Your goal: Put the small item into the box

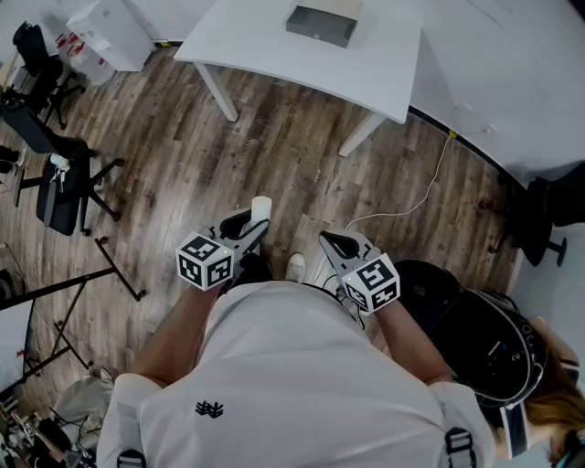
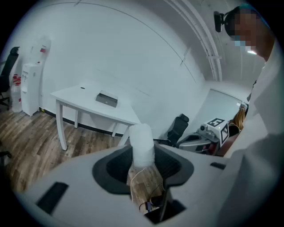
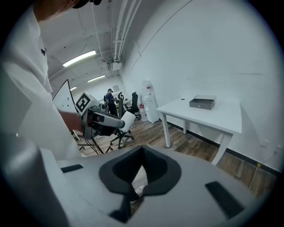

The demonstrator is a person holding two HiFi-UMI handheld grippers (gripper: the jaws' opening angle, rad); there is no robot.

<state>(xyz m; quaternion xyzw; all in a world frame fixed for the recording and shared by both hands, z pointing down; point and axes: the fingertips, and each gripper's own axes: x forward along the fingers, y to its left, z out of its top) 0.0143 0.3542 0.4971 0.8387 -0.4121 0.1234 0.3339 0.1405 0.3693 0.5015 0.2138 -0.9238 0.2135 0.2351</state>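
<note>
The small item point(image 1: 261, 208) is a white, foam-like stub, and my left gripper point(image 1: 253, 226) is shut on it above the wooden floor. In the left gripper view the small item point(image 2: 141, 142) stands upright between the dark pads. My right gripper point(image 1: 331, 244) hangs beside it, shut and empty; its jaws meet at the tips point(image 3: 142, 150). The grey box point(image 1: 322, 24) lies on the white table point(image 1: 274, 46) well ahead of both grippers. It also shows as the box point(image 2: 107, 99) in the left gripper view and the box point(image 3: 202, 103) in the right gripper view.
Black office chairs point(image 1: 57, 178) and stand legs point(image 1: 110, 265) stand at the left. A white cable point(image 1: 416, 203) runs over the floor. A black round chair point(image 1: 475, 334) is at the right, a white cabinet point(image 1: 110, 32) at the back left.
</note>
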